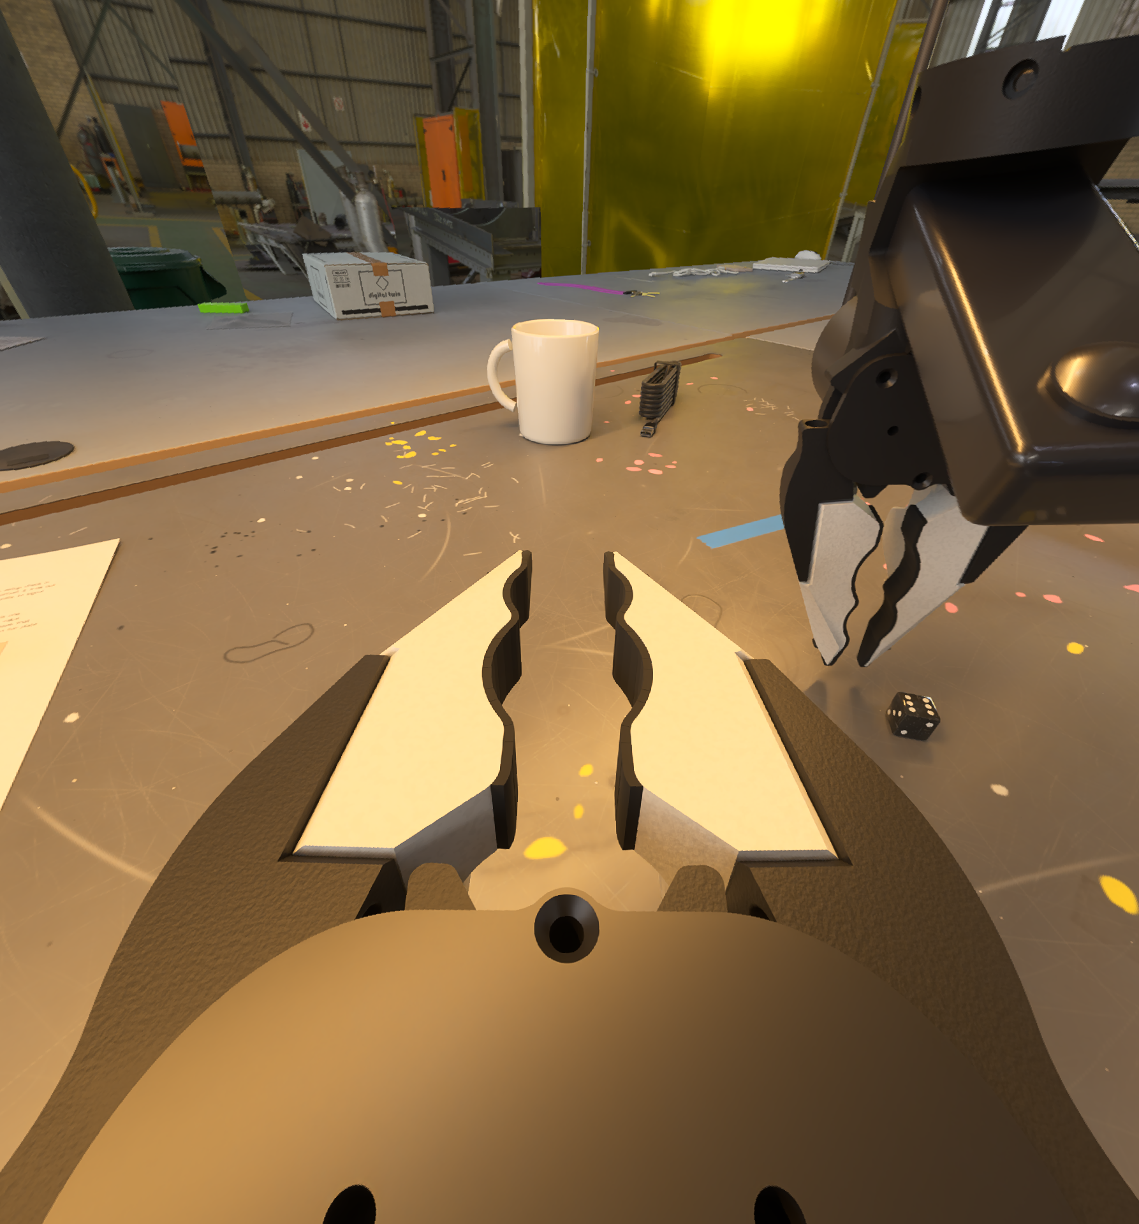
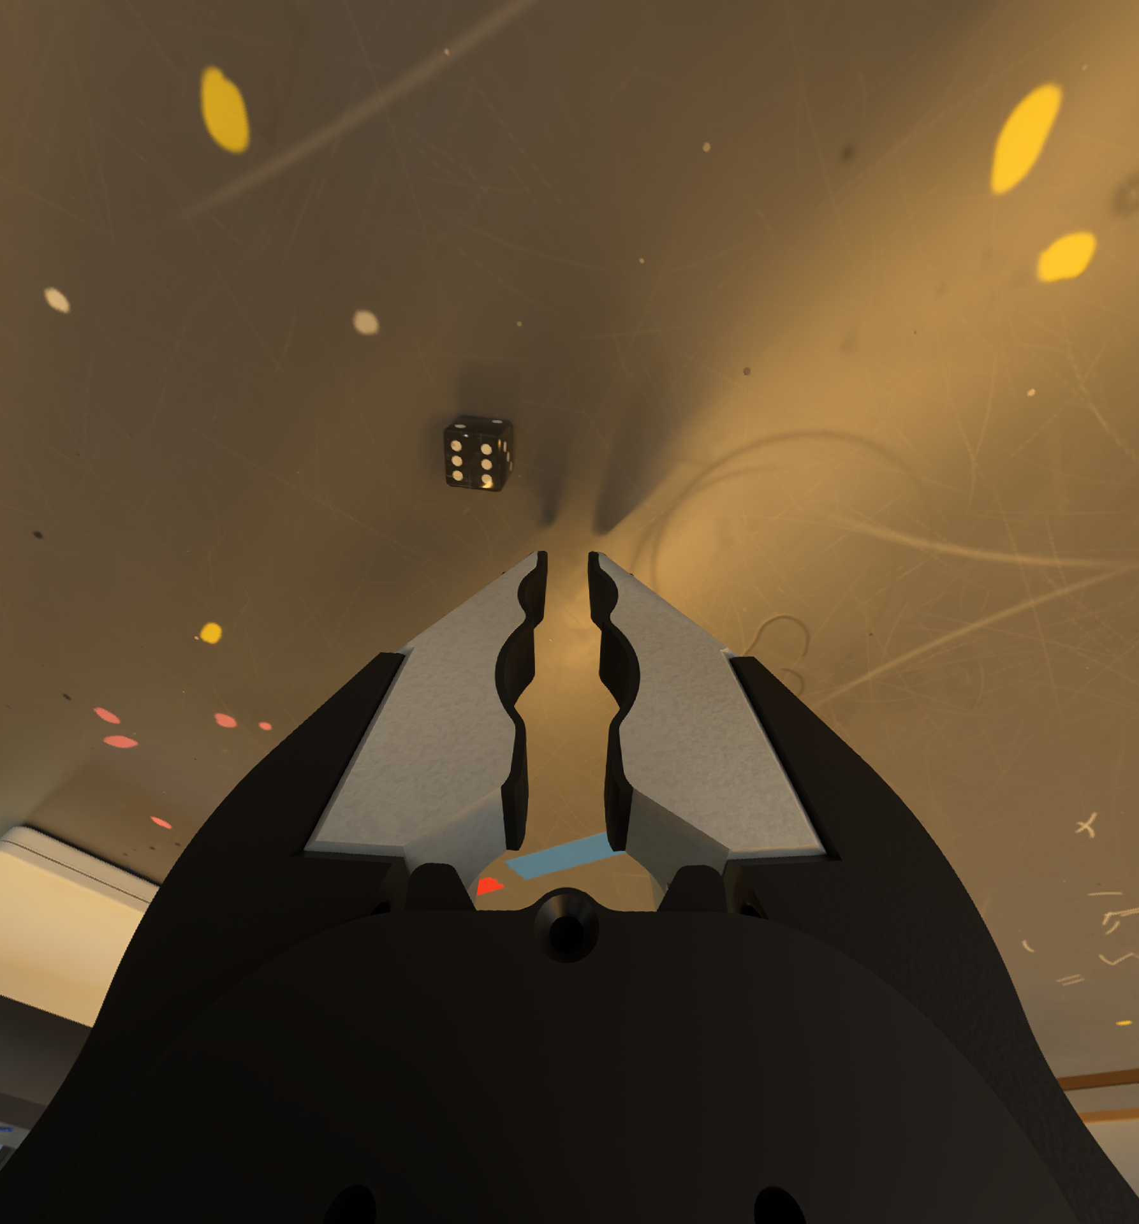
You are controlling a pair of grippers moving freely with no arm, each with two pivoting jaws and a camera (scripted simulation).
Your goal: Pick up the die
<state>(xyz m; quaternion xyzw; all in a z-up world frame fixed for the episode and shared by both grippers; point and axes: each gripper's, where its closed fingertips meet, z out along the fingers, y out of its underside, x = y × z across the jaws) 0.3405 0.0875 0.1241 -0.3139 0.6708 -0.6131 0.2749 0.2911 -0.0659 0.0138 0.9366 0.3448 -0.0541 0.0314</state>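
Note:
A small black die [image 1: 913,716] with white pips lies on the scratched grey-brown table, to the right of my left gripper [image 1: 567,563]. The left gripper is open and empty, low over the table. My right gripper [image 1: 848,659] hangs above the table and points down, its tips just above and to the left of the die. In the right wrist view the die [image 2: 478,454] lies ahead and a little left of the right gripper [image 2: 565,561], which is open with a narrow gap and holds nothing.
A white mug [image 1: 552,381] stands farther back, with a black coiled cable [image 1: 659,392] to its right. A sheet of paper [image 1: 17,656] lies at the left. A cardboard box [image 1: 369,283] sits on the rear table. A strip of blue tape [image 1: 739,532] lies near the right gripper.

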